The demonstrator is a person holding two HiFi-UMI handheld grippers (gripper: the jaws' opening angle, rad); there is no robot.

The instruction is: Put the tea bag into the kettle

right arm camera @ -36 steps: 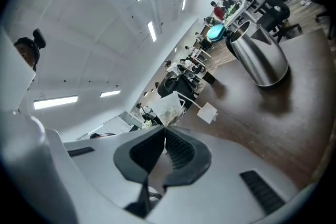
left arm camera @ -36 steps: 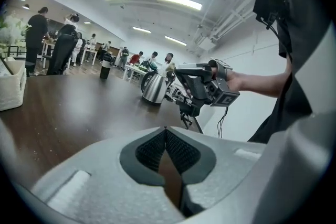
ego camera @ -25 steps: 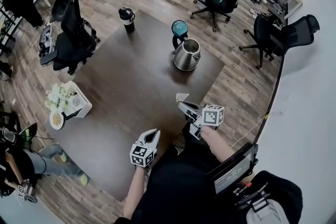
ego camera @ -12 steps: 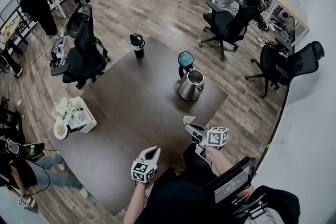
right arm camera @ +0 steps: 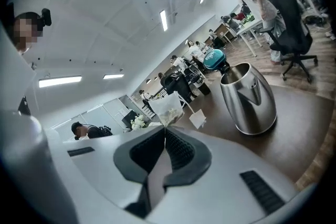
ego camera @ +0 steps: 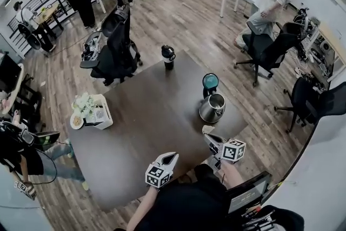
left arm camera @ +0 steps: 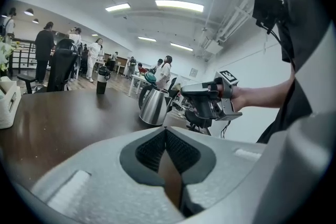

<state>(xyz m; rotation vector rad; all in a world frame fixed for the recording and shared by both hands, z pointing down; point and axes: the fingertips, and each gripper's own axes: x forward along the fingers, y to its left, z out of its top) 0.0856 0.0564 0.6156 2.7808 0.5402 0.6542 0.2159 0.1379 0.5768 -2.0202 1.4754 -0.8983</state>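
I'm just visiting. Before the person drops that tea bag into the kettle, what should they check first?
1. Tea bag gripped: ok, right tool is shut on it.
2. Kettle lid open: ok, tipped up.
3. Kettle upright on table: ok.
4. Tea bag over the opening: not ok, it is beside the kettle, short of it.
5. Left tool out of the way: ok, shut, empty, apart from the kettle.
6. Water inside kettle: cannot tell.
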